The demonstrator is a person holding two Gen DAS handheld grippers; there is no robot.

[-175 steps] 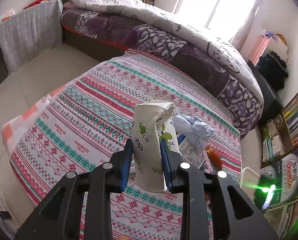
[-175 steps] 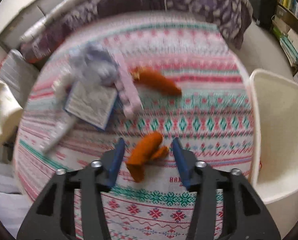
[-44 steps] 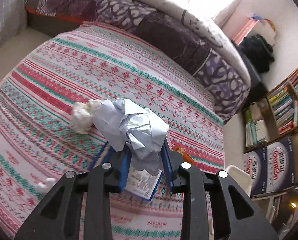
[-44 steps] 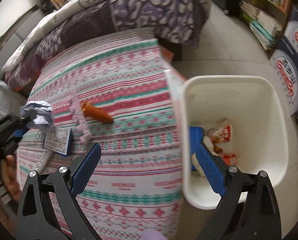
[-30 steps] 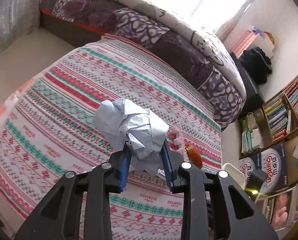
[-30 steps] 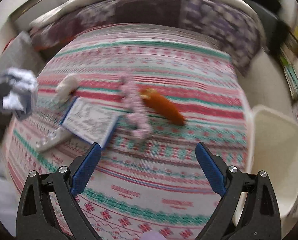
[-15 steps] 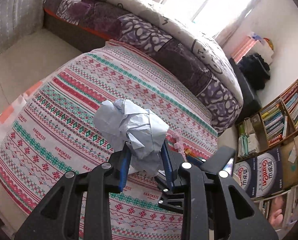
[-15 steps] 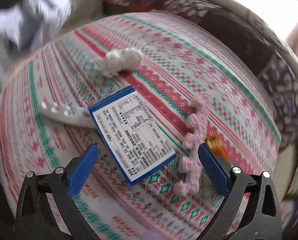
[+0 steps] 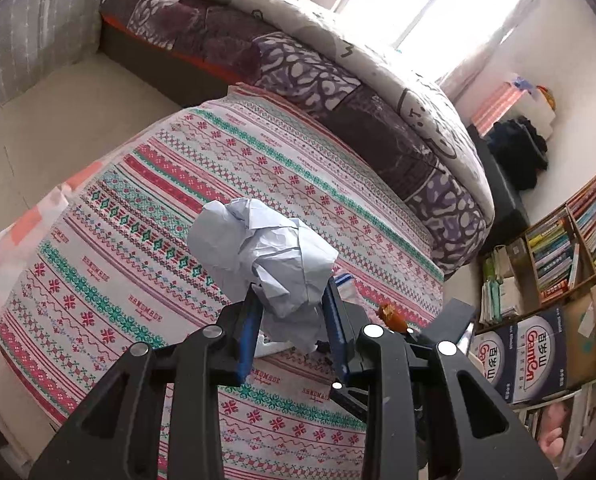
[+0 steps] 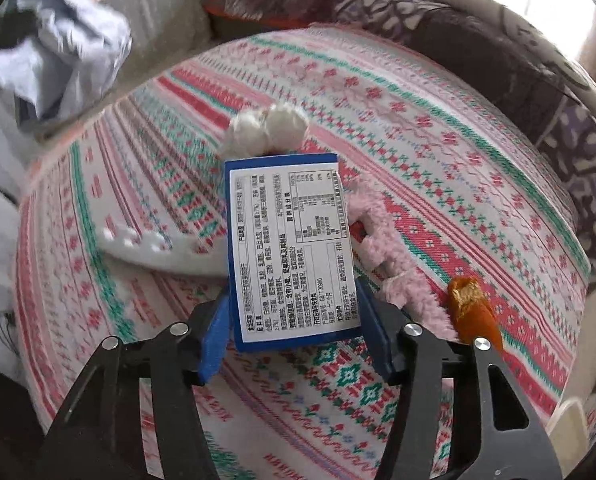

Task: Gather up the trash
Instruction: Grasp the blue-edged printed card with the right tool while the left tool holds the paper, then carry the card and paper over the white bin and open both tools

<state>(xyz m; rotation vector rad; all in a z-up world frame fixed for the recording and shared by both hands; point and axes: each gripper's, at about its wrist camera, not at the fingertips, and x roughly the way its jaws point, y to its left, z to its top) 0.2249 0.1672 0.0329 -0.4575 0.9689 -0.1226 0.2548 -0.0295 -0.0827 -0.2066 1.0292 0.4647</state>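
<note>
My left gripper is shut on a crumpled ball of pale blue-white paper and holds it above the patterned cloth. The ball also shows blurred at the upper left of the right wrist view. My right gripper is low over the cloth, its blue jaws on either side of a flat blue-edged box with a printed white label. Whether the pads press the box I cannot tell. A white wad, a white strip, a pink fuzzy strip and an orange wrapper lie around the box.
A bed with a purple and white quilt runs behind the cloth-covered surface. Bookshelves and printed cartons stand at the right. A corner of the white bin shows at lower right. A grey cushion leans at far left.
My right gripper has dropped down and forward over the blue-edged box and its jaws have narrowed around it. My left gripper keeps holding the paper ball, little moved.
</note>
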